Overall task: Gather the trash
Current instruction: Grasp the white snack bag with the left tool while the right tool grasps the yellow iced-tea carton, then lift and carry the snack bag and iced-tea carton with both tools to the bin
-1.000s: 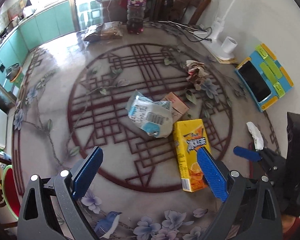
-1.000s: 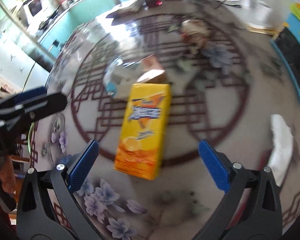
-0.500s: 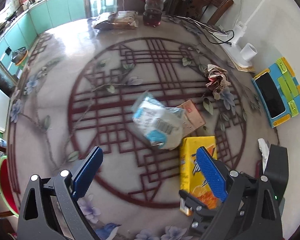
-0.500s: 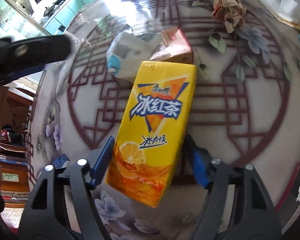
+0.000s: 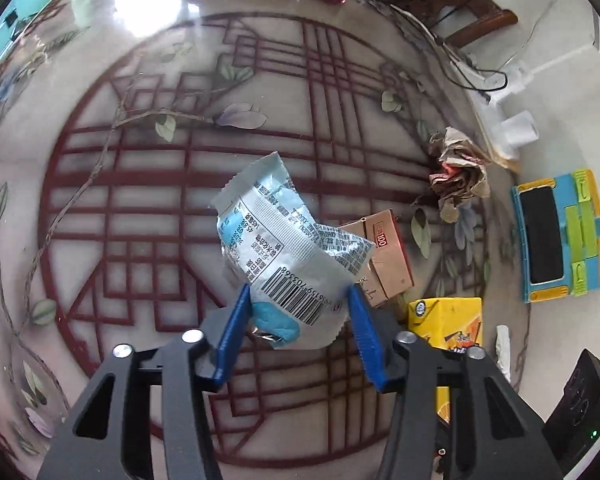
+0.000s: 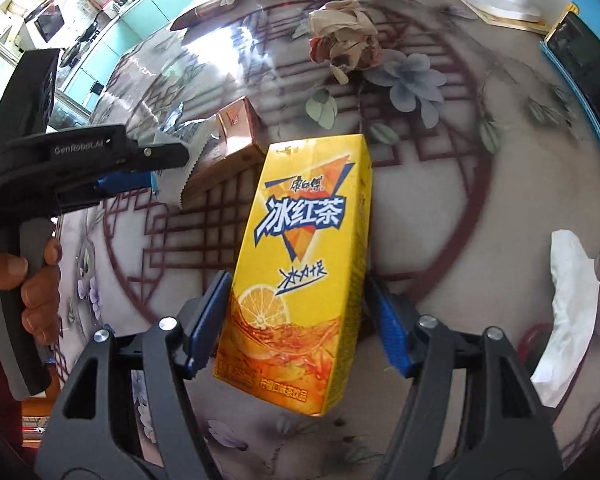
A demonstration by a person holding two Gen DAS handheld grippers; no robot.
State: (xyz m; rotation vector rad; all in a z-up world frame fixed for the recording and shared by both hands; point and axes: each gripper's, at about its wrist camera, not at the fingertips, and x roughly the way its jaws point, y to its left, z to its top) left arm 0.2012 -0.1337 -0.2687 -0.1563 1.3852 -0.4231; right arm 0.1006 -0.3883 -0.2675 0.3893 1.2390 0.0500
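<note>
Left tongs [image 5: 298, 316] have just closed onto one silver wrapper [image 5: 284, 248]; right tongs [image 6: 296, 320] clamp one yellow carton [image 6: 300, 264]. One brown box [image 5: 384, 256] touches the wrapper mid-counter [image 5: 140, 184]. One crumpled paper [image 5: 458, 168] and one white tissue [image 6: 568, 320] lie apart.

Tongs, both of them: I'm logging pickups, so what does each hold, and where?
Left tongs pinch the wrapper at its barcode end; right tongs clamp the yellow carton across its lower sides.
</note>
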